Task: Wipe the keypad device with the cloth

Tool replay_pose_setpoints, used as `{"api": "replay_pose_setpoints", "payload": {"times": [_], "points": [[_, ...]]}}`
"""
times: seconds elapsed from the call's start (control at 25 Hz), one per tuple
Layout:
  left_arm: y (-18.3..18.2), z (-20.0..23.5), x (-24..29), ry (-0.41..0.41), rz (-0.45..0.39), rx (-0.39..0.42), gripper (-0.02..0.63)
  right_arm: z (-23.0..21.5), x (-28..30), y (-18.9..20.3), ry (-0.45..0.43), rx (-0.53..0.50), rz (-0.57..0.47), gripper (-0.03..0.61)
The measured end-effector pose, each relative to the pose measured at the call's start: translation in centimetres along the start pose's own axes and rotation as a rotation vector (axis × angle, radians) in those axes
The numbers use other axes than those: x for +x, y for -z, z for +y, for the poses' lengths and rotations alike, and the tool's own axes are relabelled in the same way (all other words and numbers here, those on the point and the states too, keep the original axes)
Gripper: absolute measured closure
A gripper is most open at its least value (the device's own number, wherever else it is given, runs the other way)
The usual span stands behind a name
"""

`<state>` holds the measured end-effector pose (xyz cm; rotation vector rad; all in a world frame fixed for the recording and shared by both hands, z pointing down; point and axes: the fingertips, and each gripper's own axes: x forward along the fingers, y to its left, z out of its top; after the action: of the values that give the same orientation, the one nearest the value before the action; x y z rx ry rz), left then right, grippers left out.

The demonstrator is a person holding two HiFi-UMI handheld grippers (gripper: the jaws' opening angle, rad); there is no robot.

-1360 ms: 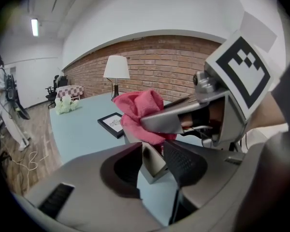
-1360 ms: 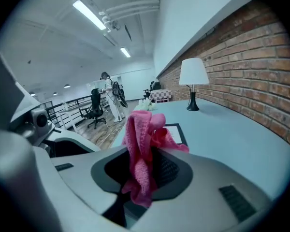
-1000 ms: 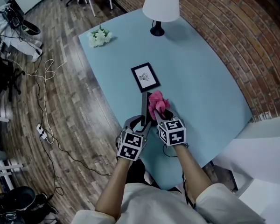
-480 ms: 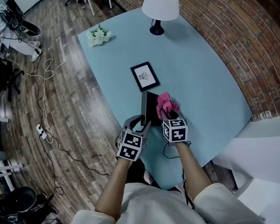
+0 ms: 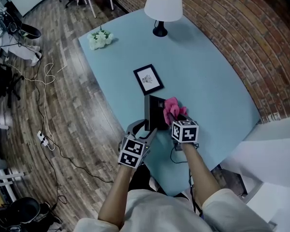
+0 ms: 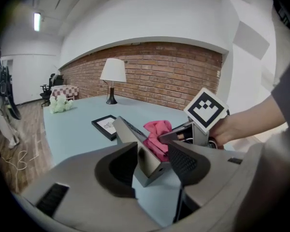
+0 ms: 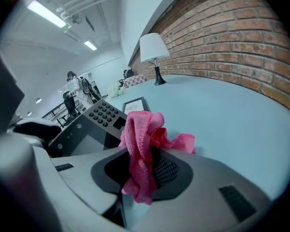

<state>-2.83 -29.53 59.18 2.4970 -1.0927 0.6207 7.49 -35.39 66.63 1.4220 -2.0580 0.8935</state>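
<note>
The keypad device (image 5: pixel 153 111), a dark grey slab, leans on its edge near the table's front, its key face (image 7: pixel 100 114) turned to the right. Its near end (image 6: pixel 135 140) sits between the jaws of my left gripper (image 6: pixel 153 154), which have just been opening; a gap shows beside the right pad, so they stand open around it. My right gripper (image 7: pixel 140 169) is shut on the pink cloth (image 7: pixel 141 141). In the head view the cloth (image 5: pixel 172 108) lies against the device's right side, in front of the right gripper (image 5: pixel 176 118).
A light blue table (image 5: pixel 208 81) carries a black picture frame (image 5: pixel 148 79) beyond the device, a white lamp (image 5: pixel 163 4) at the far edge and white flowers (image 5: pixel 100 37) at the far left corner. A brick wall runs along the right. Cables (image 5: pixel 48 81) lie on the wooden floor.
The right gripper has carried the cloth from the device's top down to its right side. The device, edge-on before, now shows its face. The left jaws stand wider.
</note>
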Motion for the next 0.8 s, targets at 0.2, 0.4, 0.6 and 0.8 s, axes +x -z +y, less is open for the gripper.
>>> {"api": "replay_pose_setpoints", "payload": {"times": [0.2,0.4,0.6,0.8], "points": [[-0.8,-1.2,-0.5,0.045,-0.04,0.103,0.376,2.7,-2.5,-2.4,-0.101,0.01,-0.086,0.462],[0.2,-1.5,-0.1,0.042,0.048,0.262,0.356,8.0,-5.2,-4.4,-0.239,-0.115,-0.15,0.46],[1.5,-1.2,0.3,0.019,0.111,0.313,0.344,11.8,-5.2,-3.3,-0.287,-0.325,-0.108,0.46],[1.7,-1.1,0.3,0.01,0.099,0.325,0.344,11.2,-4.8,-2.6,-0.273,-0.284,-0.128,0.457]]}}
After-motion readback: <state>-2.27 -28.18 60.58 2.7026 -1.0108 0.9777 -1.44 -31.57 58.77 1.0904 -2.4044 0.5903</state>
